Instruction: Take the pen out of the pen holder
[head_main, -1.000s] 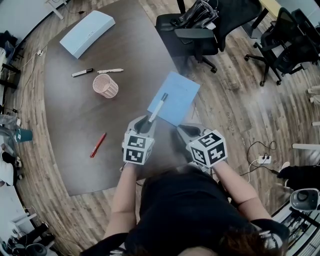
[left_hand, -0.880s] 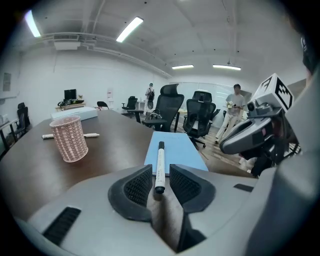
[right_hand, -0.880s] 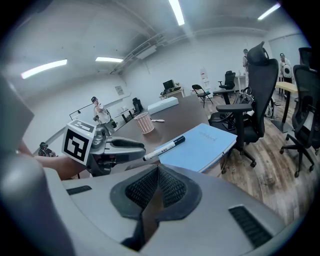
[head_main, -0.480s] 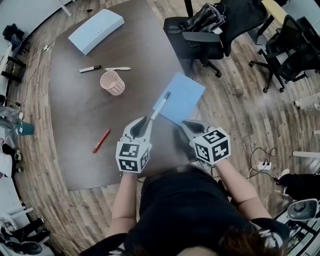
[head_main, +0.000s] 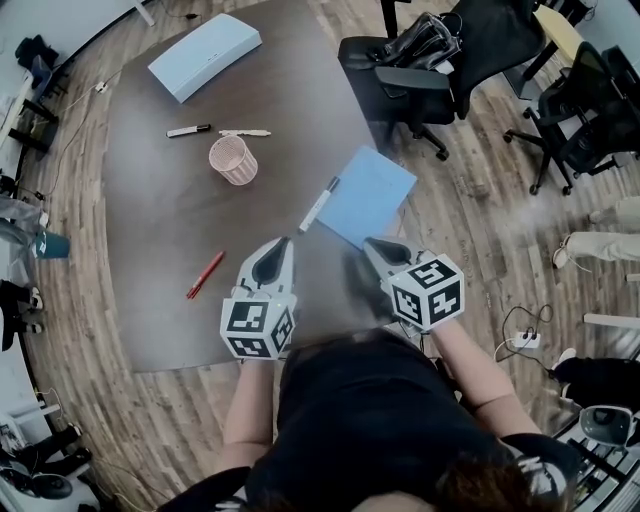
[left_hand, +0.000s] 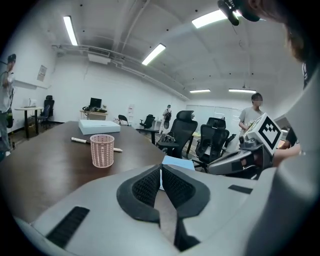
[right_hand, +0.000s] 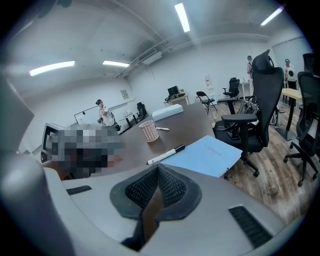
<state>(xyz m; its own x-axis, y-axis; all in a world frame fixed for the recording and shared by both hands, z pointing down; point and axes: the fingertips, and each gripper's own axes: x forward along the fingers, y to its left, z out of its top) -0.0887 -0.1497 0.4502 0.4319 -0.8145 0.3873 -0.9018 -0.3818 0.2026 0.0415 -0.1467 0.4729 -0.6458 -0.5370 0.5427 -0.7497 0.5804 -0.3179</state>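
Note:
The pink mesh pen holder (head_main: 233, 160) stands upright on the dark table (head_main: 150, 230), with no pen sticking out of it. It also shows far ahead in the left gripper view (left_hand: 102, 150). A white pen with a black cap (head_main: 319, 205) lies across the left edge of a blue notebook (head_main: 367, 195); the right gripper view shows this pen (right_hand: 165, 155) just ahead. My left gripper (head_main: 283, 243) hangs short of the pen, jaws closing with nothing between them and tips meeting. My right gripper (head_main: 368, 245) is shut and empty beside the notebook's near corner.
A red pen (head_main: 203, 275) lies left of my left gripper. A black-capped marker (head_main: 188, 131) and a white pen (head_main: 245, 133) lie behind the holder. A light blue box (head_main: 205, 55) sits at the far end. Black office chairs (head_main: 410, 70) stand off the table's right side.
The left gripper let go of the white pen, which now lies on the notebook's edge. That gripper pulled back toward me, rose, and its jaws closed. The right gripper barely moved.

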